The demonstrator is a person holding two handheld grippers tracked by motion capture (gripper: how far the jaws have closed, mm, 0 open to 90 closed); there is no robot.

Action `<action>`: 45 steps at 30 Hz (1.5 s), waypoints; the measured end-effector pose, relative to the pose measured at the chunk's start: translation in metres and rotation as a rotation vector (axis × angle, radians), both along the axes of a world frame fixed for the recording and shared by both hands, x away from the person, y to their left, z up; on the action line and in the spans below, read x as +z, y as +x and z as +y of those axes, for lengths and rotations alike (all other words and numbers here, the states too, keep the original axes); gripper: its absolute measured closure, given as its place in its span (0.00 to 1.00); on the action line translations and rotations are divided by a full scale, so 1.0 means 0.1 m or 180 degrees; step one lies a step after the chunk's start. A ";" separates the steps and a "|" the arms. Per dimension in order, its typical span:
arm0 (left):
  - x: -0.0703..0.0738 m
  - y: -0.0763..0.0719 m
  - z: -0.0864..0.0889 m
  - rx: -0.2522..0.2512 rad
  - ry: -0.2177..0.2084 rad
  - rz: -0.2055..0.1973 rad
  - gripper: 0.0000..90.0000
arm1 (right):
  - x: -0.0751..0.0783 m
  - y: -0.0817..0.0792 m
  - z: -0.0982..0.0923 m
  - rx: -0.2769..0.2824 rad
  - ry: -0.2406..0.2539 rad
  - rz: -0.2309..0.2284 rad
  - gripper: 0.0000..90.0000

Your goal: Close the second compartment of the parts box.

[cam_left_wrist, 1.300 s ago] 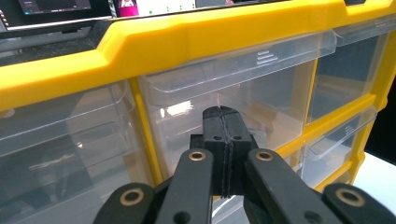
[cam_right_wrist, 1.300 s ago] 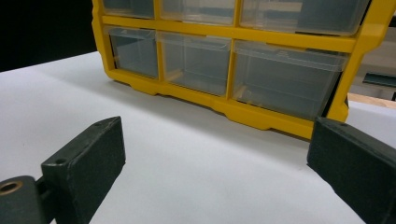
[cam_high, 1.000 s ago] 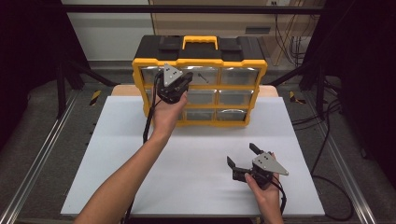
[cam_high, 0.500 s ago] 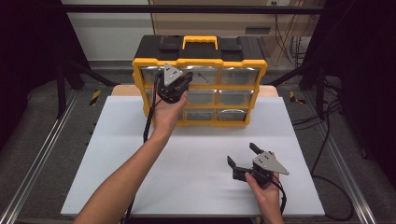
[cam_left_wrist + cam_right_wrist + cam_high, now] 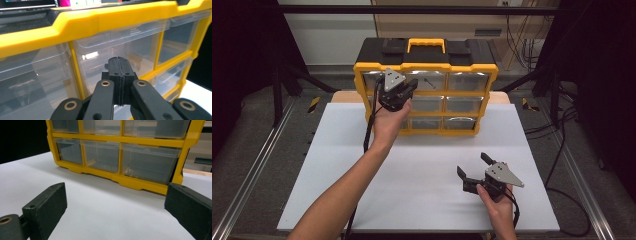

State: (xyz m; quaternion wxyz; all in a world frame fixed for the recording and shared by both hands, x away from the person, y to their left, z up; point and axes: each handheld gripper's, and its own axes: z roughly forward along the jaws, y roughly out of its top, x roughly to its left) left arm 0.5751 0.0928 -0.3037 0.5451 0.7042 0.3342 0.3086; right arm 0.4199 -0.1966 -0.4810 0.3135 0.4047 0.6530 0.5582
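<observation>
- Nine clear drawers showed across the organizer (image 5: 426,85), yet the left hand (image 5: 388,121) and the left gripper (image 5: 404,92) covered most of the left column in the high view.
- Drawer contents were hard to read through the glare; one small dark item lay in the top middle drawer (image 5: 427,80), too small to identify.
- The organizer stood upright at the far edge of the white table (image 5: 337,165), yellow frame, black top, yellow carry handle (image 5: 426,46).
- The left gripper's fingers were pressed together with nothing between them, right in front of a clear drawer (image 5: 117,50); whether they touched it could not be told.
- The right gripper (image 5: 473,167) sat low near the table's front, fingers wide apart, well away from the organizer.
- Compared with the earlier frame, both hands and the organizer were in the same places.
</observation>
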 end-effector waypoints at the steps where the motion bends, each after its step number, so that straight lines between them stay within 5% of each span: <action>1: 0.01 -0.03 0.01 -0.0013 0.0005 -0.0010 0.99 | 0.00 0.00 0.00 -0.0001 0.0001 0.0004 0.05; 13: 0.07 -0.42 0.19 -0.0064 0.0186 -0.0067 0.99 | 0.03 -0.05 -0.02 -0.0040 -0.0035 -0.0057 0.05; 19: 0.11 -0.54 0.29 -0.0134 0.0144 -0.0050 0.97 | 0.03 -0.05 -0.02 -0.0040 -0.0063 -0.0058 0.05; 21: 0.11 -0.54 0.29 -0.0273 0.0043 -0.0024 0.90 | 0.03 -0.05 -0.01 -0.0039 -0.0064 -0.0056 0.05; 31: 0.07 -0.64 0.32 -0.0303 -0.0172 -0.0100 0.50 | 0.03 -0.06 -0.01 -0.0012 -0.0077 -0.0059 0.05; 39: 0.11 -0.66 0.36 -0.0449 -0.0244 -0.0088 0.29 | 0.03 -0.06 -0.01 -0.0013 -0.0081 -0.0056 0.05; 45: 0.10 -0.67 0.42 -0.0495 -0.0286 -0.0203 0.17 | 0.04 -0.06 -0.02 -0.0022 -0.0080 -0.0075 0.05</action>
